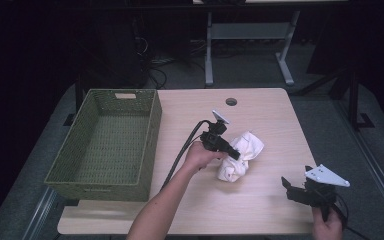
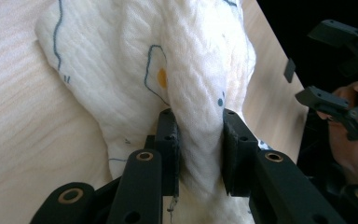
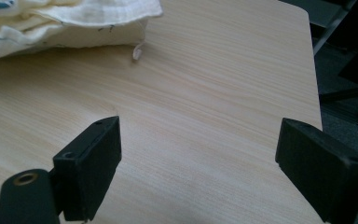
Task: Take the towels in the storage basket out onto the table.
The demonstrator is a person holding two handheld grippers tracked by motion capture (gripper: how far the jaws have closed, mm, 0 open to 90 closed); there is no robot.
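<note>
A crumpled white cloth [image 1: 240,156] with small blue and orange prints lies on the wooden table [image 1: 260,115], right of centre. My left gripper [image 1: 234,154] is shut on a raised fold of the cloth [image 2: 186,84]; the fabric is pinched between both jaws [image 2: 199,149]. My right gripper [image 1: 286,186] stands open near the table's front right corner, jaws wide apart over bare wood [image 3: 198,163]. The cloth's edge [image 3: 65,23] lies ahead of it, at the upper left of the right gripper view.
A green woven basket [image 1: 152,125] sits on the left side of the table, empty inside. A round cable hole [image 1: 231,102] is at the table's back edge. Desk legs and cables stand on the dark floor behind.
</note>
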